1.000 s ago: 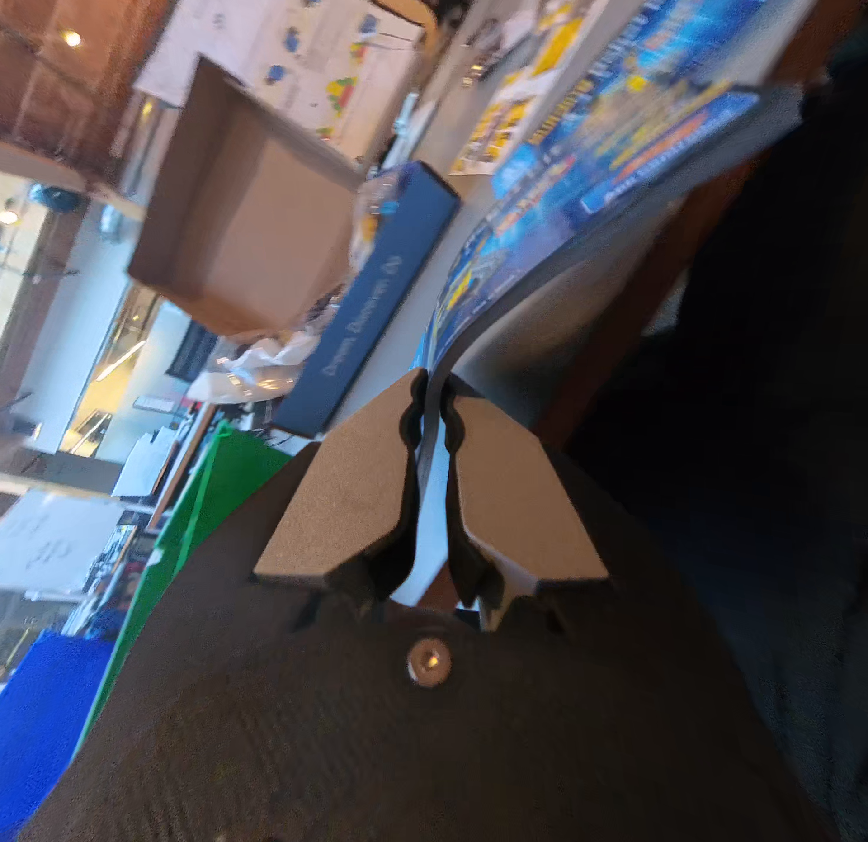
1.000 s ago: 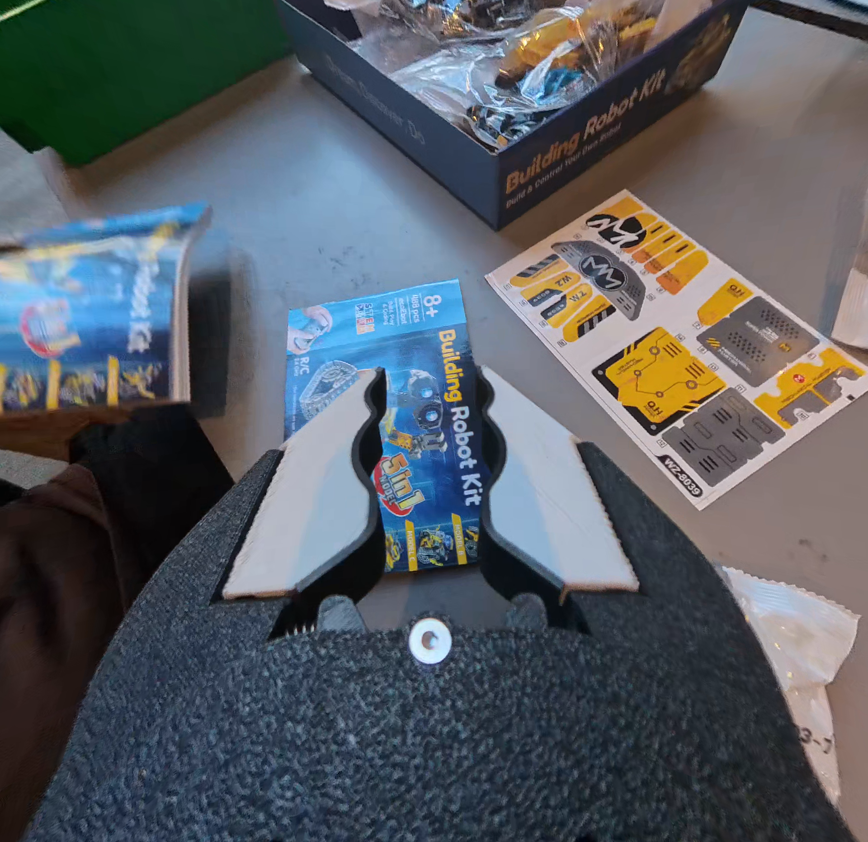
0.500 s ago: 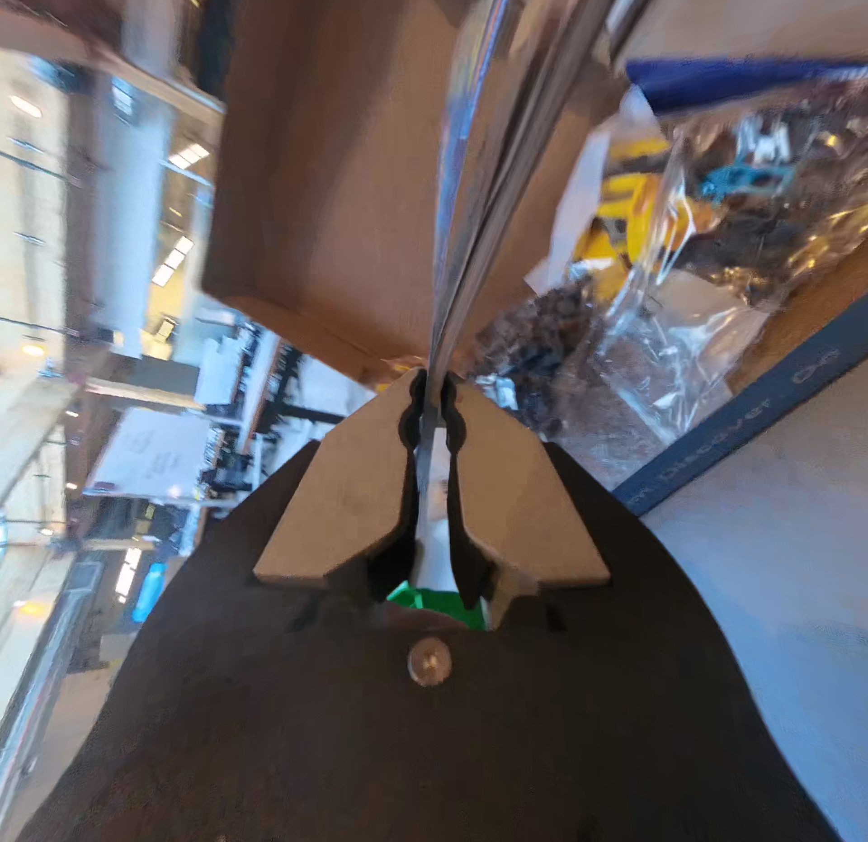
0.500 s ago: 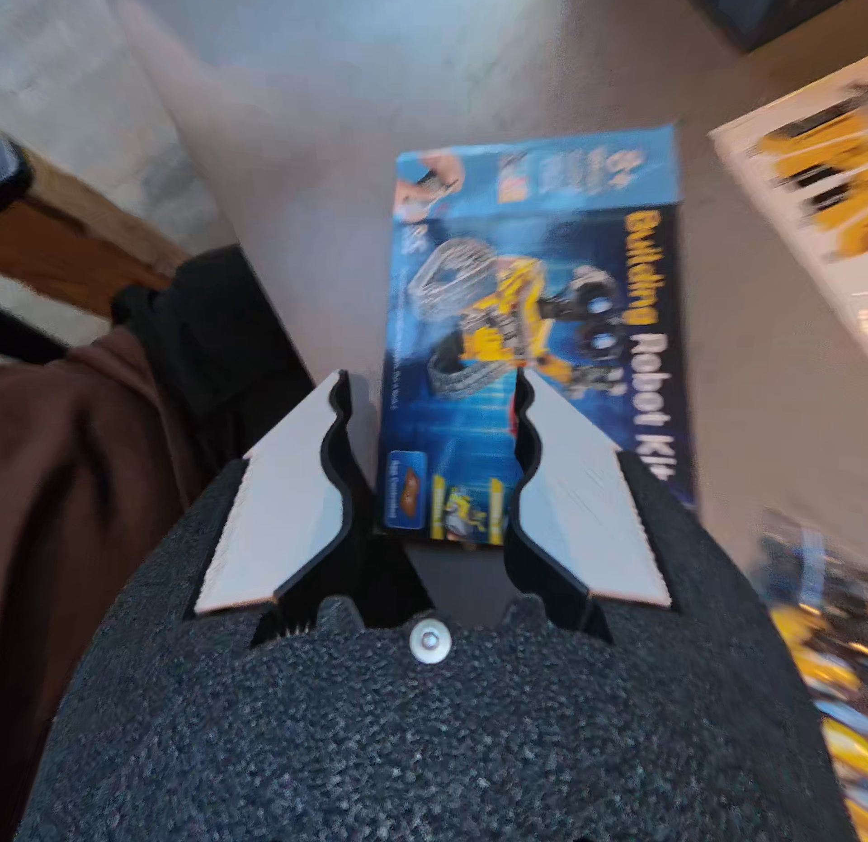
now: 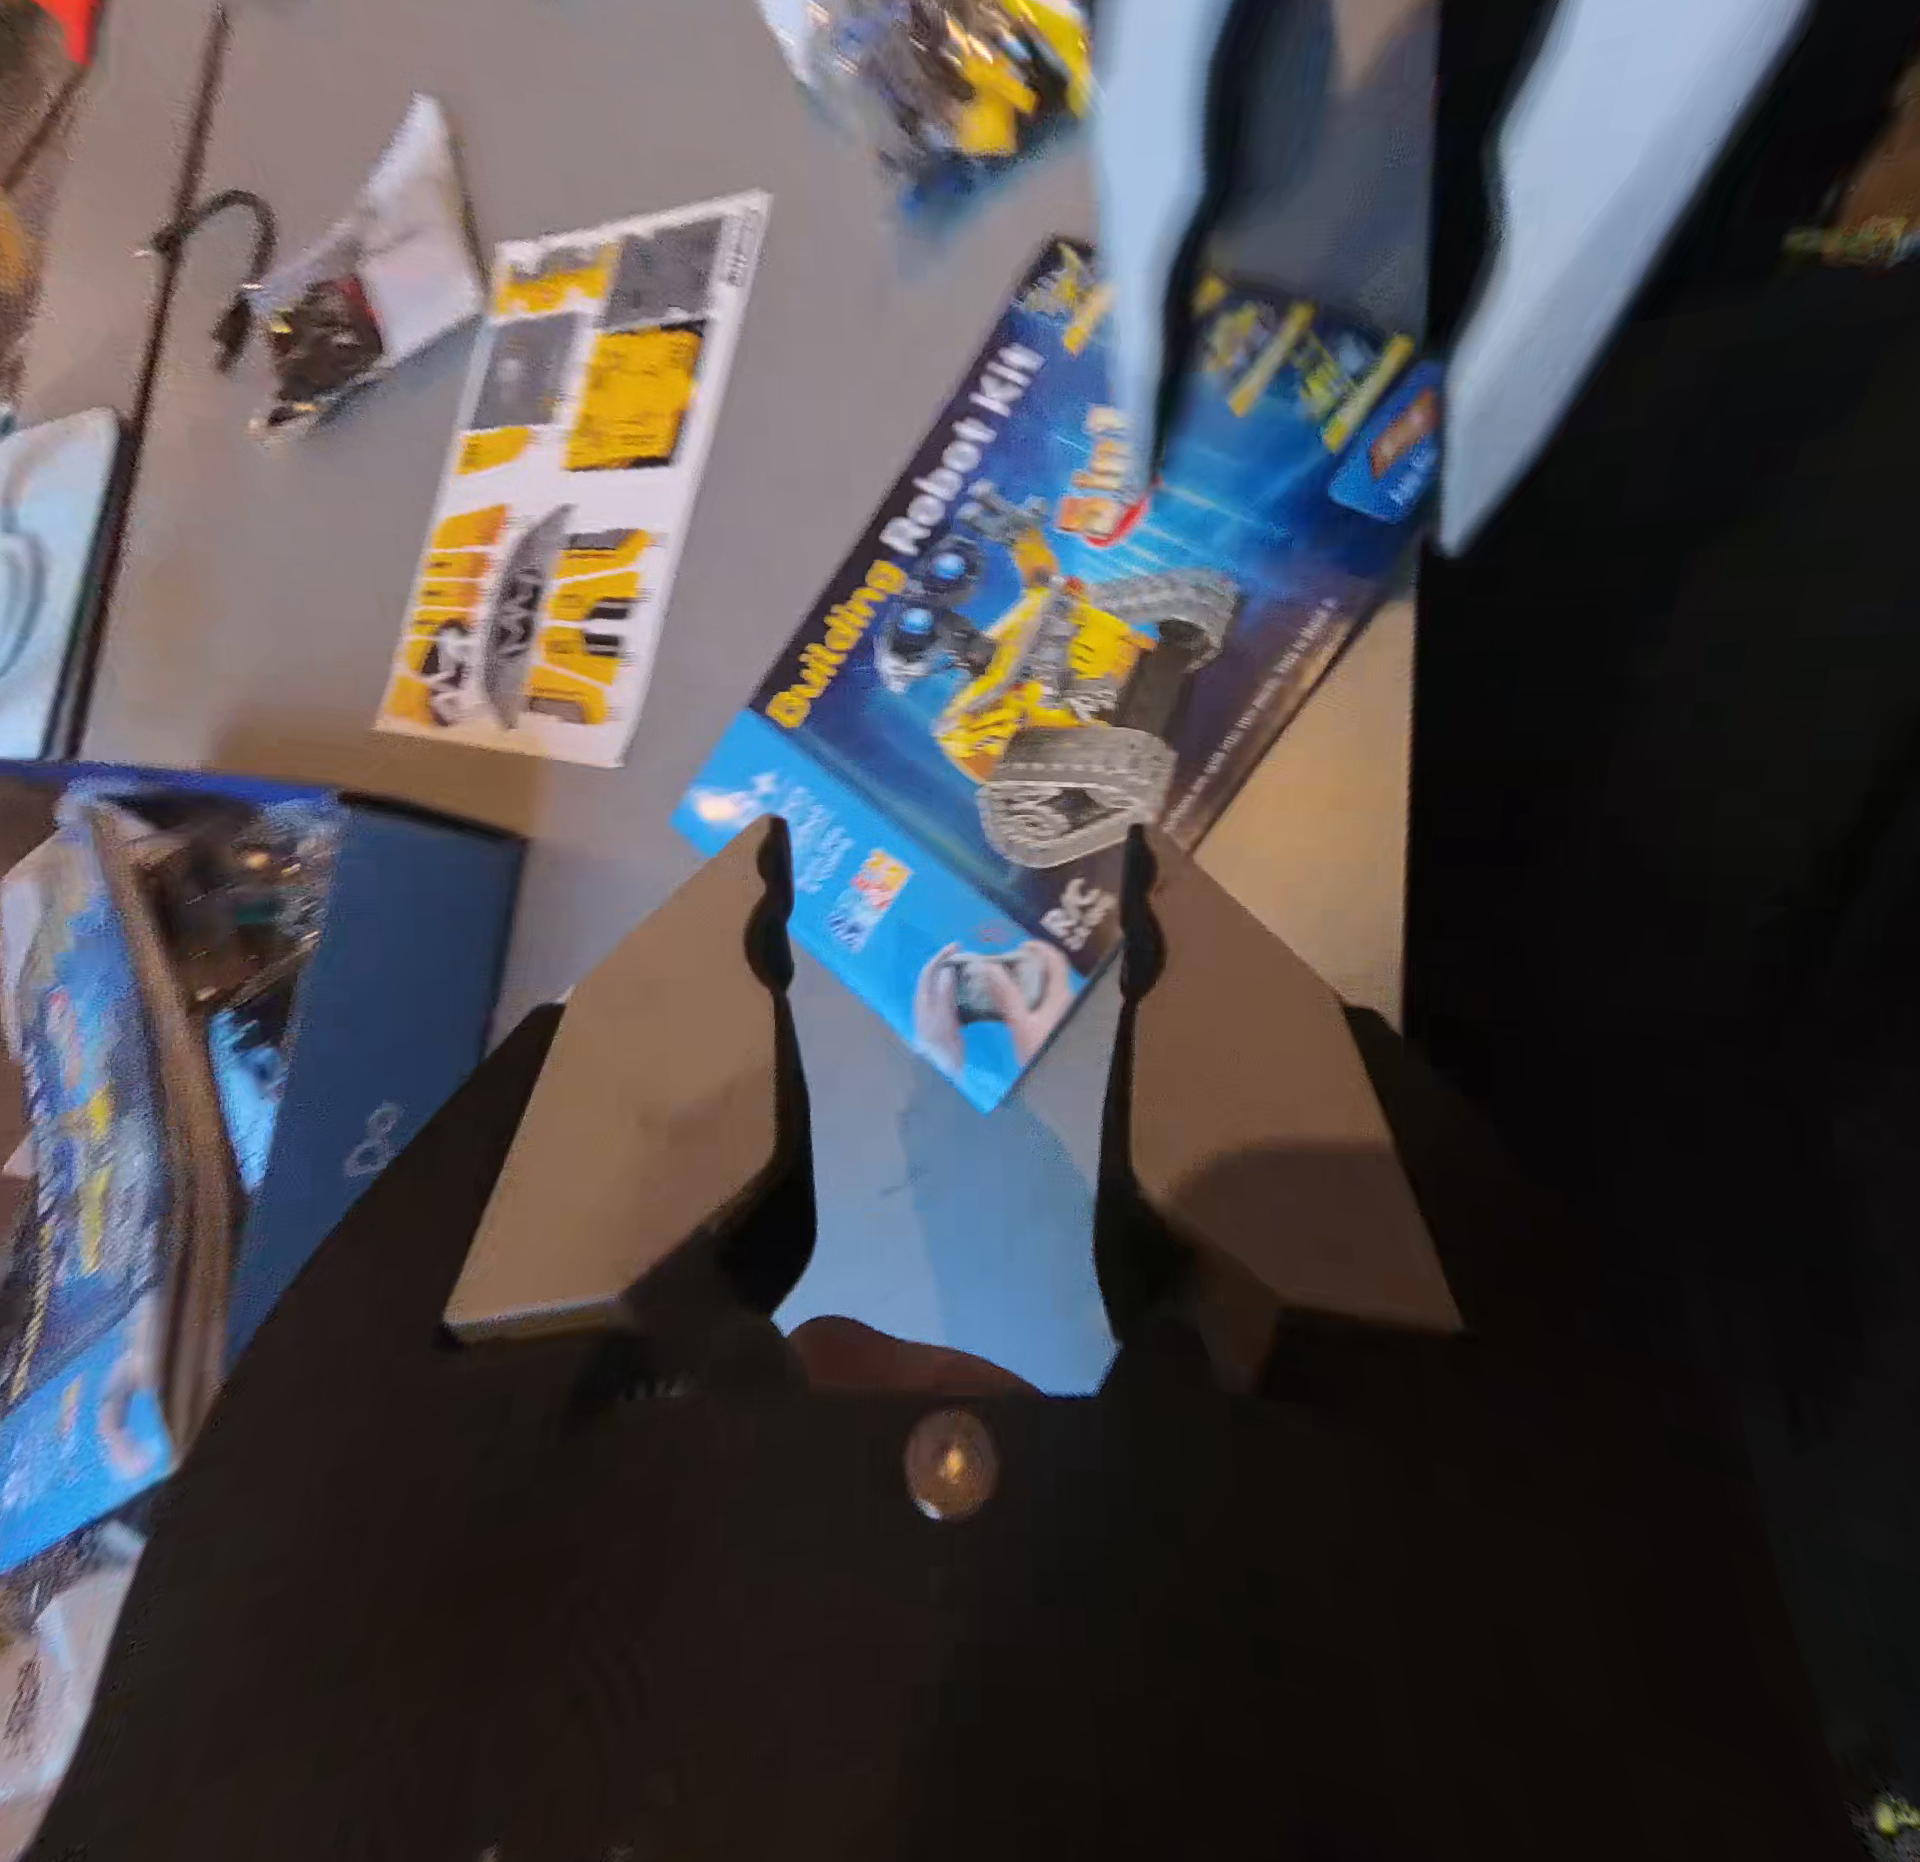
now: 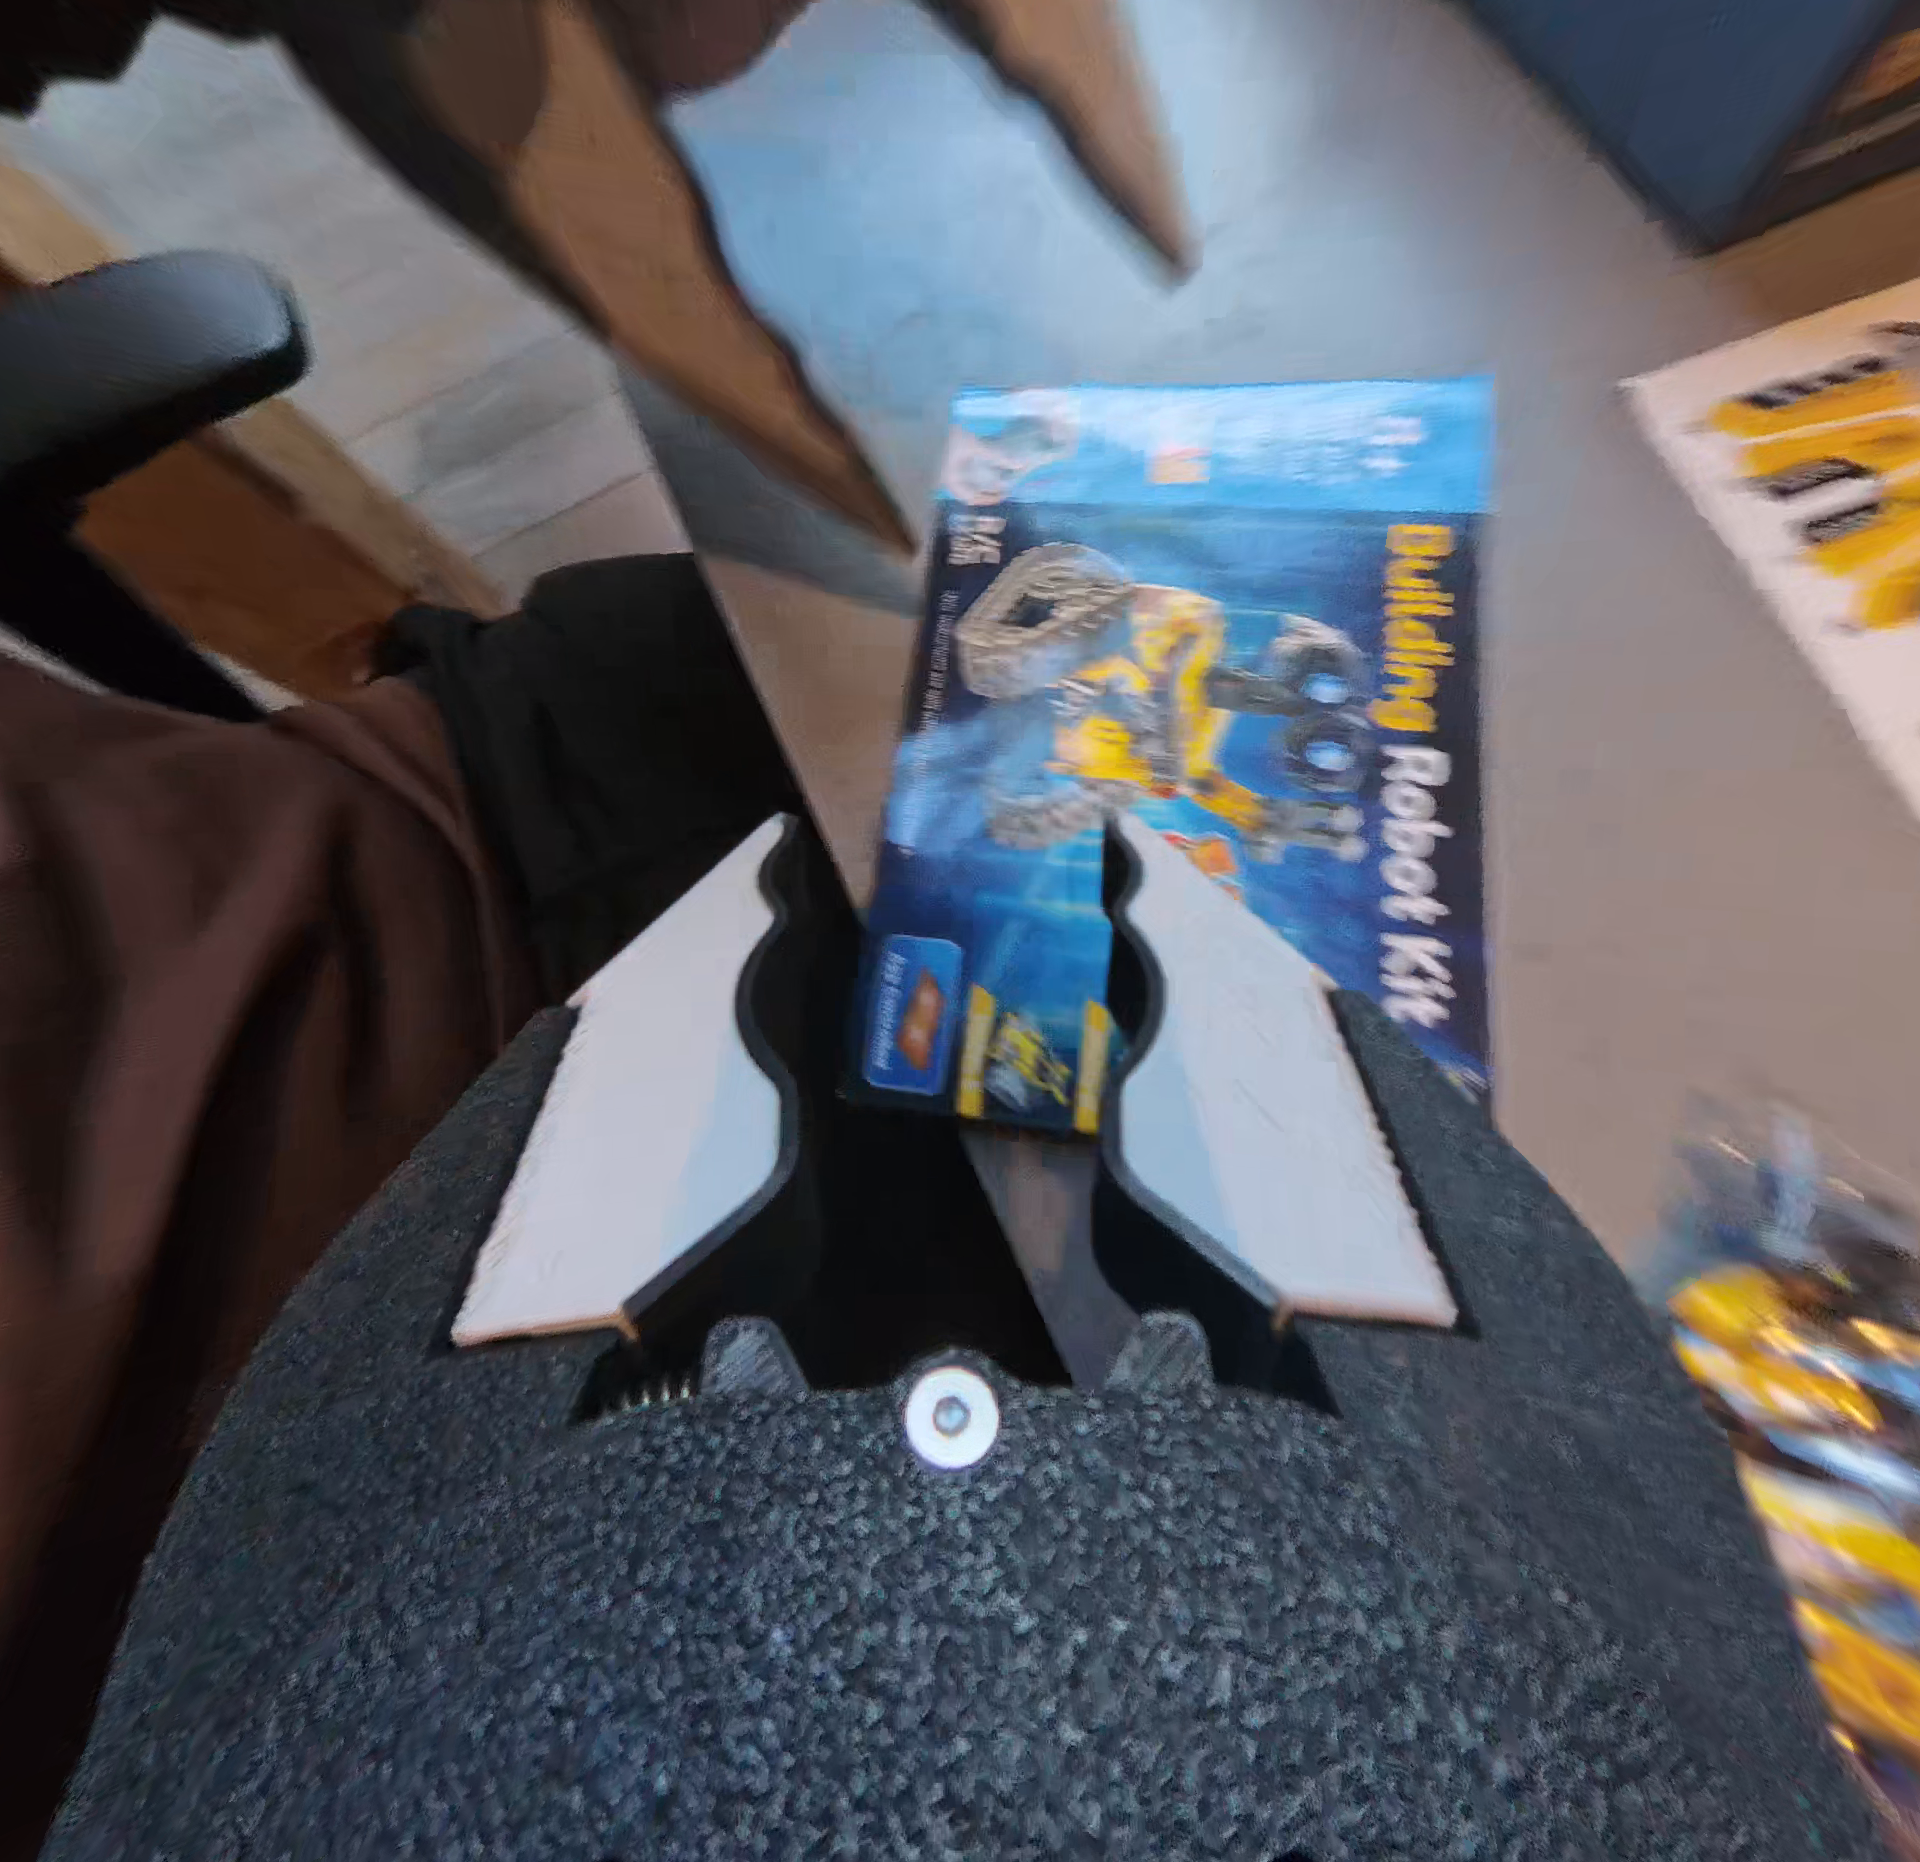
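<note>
A blue printed booklet lies on the grey table, its near corner past the table's edge. My left gripper is open and empty, just above the booklet's far end. My right gripper is open, with the booklet and its near edge between the white fingers, not clamped. The right gripper also shows in the left wrist view. The left gripper's brown fingers show in the right wrist view. Both views are blurred by motion.
A yellow and grey sticker sheet lies beside the booklet. A dark blue box at the left holds a printed blue cover. Clear bags of parts lie nearby. A chair armrest and brown clothing are past the table's edge. My right fingertips sit around 8 centimetres from my left ones.
My left gripper let go of the thin printed cover, opened, and swung over to the booklet. My right gripper opened wider and moved to the booklet's near edge.
</note>
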